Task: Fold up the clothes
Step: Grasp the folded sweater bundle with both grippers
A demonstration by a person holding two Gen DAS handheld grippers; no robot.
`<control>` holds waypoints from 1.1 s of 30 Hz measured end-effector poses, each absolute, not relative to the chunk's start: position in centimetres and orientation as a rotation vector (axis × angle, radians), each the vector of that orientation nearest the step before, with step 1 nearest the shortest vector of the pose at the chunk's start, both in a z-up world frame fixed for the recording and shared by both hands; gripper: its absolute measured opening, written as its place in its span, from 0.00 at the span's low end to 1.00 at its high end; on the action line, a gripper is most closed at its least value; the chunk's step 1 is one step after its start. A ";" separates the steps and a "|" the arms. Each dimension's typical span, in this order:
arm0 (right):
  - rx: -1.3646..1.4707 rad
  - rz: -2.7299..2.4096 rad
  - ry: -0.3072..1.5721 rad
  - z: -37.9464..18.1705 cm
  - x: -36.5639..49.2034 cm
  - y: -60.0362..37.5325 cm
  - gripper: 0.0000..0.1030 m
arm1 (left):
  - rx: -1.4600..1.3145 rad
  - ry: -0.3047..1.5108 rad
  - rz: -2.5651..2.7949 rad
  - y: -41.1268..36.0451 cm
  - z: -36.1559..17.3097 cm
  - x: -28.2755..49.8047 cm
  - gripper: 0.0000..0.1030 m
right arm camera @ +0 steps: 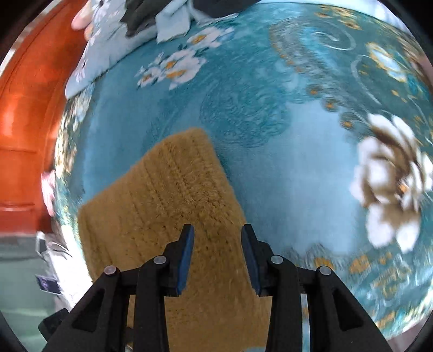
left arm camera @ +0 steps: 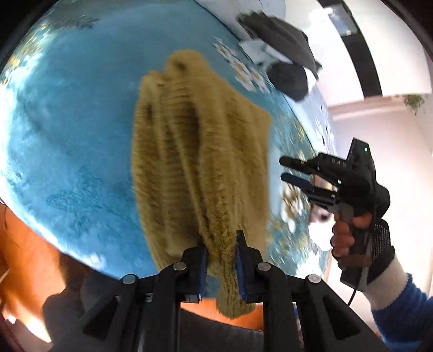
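A tan ribbed knit garment [left arm camera: 200, 151] hangs bunched over the teal flowered bedspread [left arm camera: 67, 135]. My left gripper [left arm camera: 221, 260] is shut on the garment's near edge and holds it up in folds. In the left wrist view my right gripper [left arm camera: 282, 169] is at the right, just beside the garment's edge, its jaws apart and empty. In the right wrist view the garment [right arm camera: 162, 205] lies below and ahead of my right gripper [right arm camera: 217, 238], which is open above it with nothing between the pads.
Dark clothes and a light blue piece [right arm camera: 167, 21] lie piled at the far side of the bedspread [right arm camera: 297, 162]; they also show in the left wrist view [left arm camera: 281, 51]. An orange wooden bed frame [right arm camera: 24, 108] runs along the left.
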State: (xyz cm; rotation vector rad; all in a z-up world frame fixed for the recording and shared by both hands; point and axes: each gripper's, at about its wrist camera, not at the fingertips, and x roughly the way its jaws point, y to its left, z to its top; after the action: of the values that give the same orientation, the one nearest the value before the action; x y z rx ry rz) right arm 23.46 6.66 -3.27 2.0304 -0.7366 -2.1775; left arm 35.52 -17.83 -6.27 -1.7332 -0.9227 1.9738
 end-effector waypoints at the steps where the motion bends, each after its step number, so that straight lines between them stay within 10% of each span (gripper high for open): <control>1: 2.036 -2.173 -0.759 -2.6 23.9 6.9 0.37 | -1.760 -0.884 1.965 -17.2 -5.8 35.5 0.19; 12: 1.998 -2.230 -1.145 1.0 34.2 8.3 0.52 | -1.933 -0.591 1.886 -19.1 -4.2 31.3 0.29; 16: 1.877 -2.263 -1.474 -0.5 39.4 8.4 0.65 | -1.797 -0.446 1.904 -19.8 1.0 26.9 0.86; 33: 1.514 -2.155 -2.077 -12.8 43.0 5.1 0.70 | -1.740 0.420 1.268 -8.0 -12.4 11.5 0.88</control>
State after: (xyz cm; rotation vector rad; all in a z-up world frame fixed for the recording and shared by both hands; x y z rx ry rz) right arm 42.96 5.12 -12.80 1.5143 -2.0770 -2.1546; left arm 11.51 -8.03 -12.41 -1.7397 0.4198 1.2677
